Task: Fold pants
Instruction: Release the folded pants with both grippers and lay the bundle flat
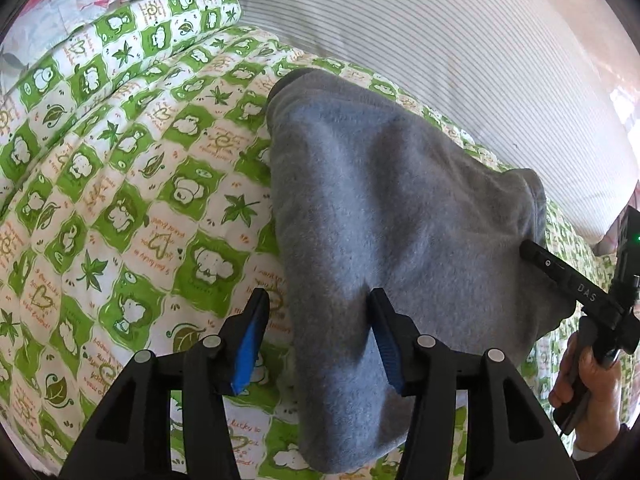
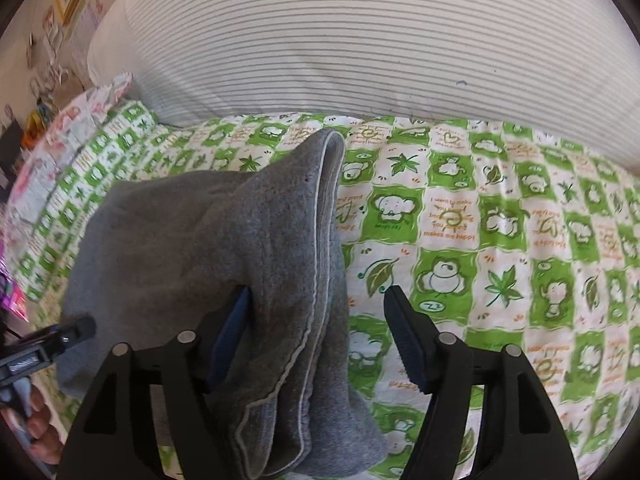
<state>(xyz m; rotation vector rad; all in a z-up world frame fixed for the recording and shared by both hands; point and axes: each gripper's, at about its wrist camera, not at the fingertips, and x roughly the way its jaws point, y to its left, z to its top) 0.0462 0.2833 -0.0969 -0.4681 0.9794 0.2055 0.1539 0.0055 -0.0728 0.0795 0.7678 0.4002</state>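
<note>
- My left claw stands partly open: its right finger touches the near edge of the grey fleece pants, its left finger stands clear over the cover, so nothing is clamped.
- My right claw gapes wider; the pants' folded, seamed edge lies between the fingers, against the left one, with a gap to the right one. No grip there either.
- The pants lie folded in a thick bundle ahead of both claws, running away from me to a narrow far end.
- Open room: bare cover left of my left claw and right of my right claw.
- The surface is a quilted green-and-white checked bed cover printed with leaves and cartoon animals; beyond it a white grey-striped bolster, and a floral pillow far left.
- Writing: "makes me happy" on the cover; "DAS" on my right claw's arm.
</note>
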